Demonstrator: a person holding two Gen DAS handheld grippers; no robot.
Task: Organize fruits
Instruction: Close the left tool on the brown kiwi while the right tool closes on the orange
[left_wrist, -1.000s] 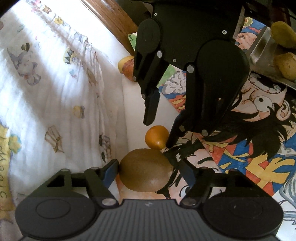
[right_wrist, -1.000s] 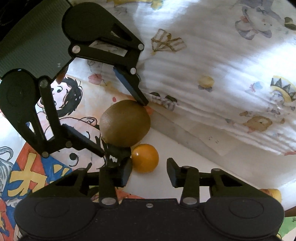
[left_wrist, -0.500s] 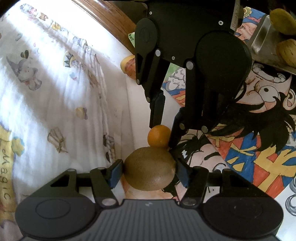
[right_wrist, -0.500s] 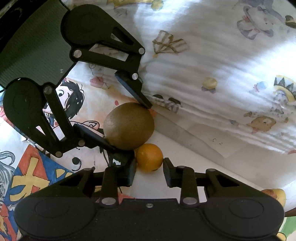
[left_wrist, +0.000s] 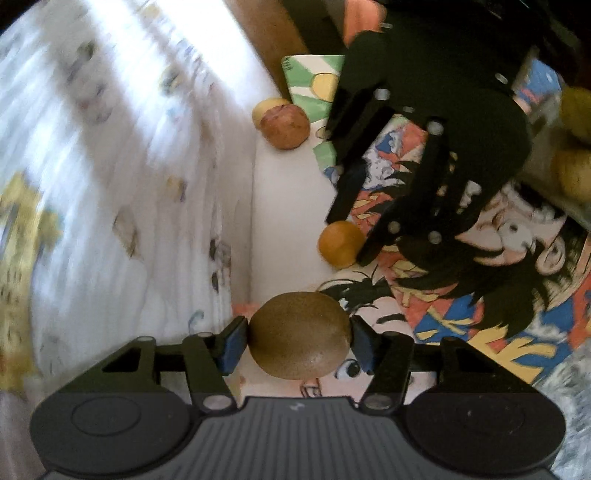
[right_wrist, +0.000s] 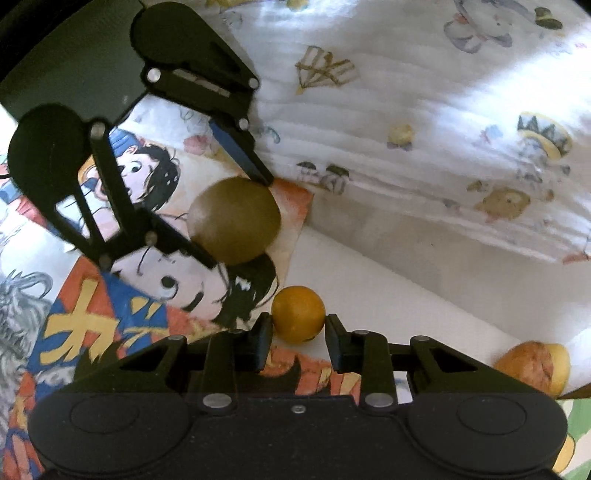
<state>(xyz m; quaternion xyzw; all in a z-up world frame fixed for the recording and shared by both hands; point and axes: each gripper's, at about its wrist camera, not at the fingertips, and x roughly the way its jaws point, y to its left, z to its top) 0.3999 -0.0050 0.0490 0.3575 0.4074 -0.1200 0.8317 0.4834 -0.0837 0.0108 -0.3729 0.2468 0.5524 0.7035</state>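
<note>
Pinching the kiwi (left_wrist: 300, 334) between my left gripper's (left_wrist: 299, 341) two blue-padded fingers (left_wrist: 232, 342), I have it clamped on both sides, its brown fuzzy skin filling the gap. In the right wrist view the same kiwi (right_wrist: 233, 219) sits between those fingers above the comic-print sheet (right_wrist: 155, 295), near that sheet's orange corner.

My right gripper (right_wrist: 298, 332) has its fingers closed in on the small orange (right_wrist: 298, 314), one at each side and touching or all but touching the peel. Whether they press it firmly I cannot tell. The orange is at the edge of the comic-print sheet, where it meets the plain white surface (right_wrist: 388, 291). From the left wrist view the orange (left_wrist: 341, 243) lies between the tips of the right gripper, beyond the kiwi and apart from it.

A white cloth with small cartoon animals (right_wrist: 424, 122) rises along the far side of the white surface. Further along that surface, by a green and white card (left_wrist: 314, 79), lies a reddish fruit (left_wrist: 284, 126) with a yellow one (left_wrist: 263, 110) touching it behind. The right wrist view shows this pair (right_wrist: 532, 365) near its lower right edge. At the right edge of the left wrist view some blurred yellowish fruits (left_wrist: 574, 173) rest on a grey tray (left_wrist: 543, 192).
</note>
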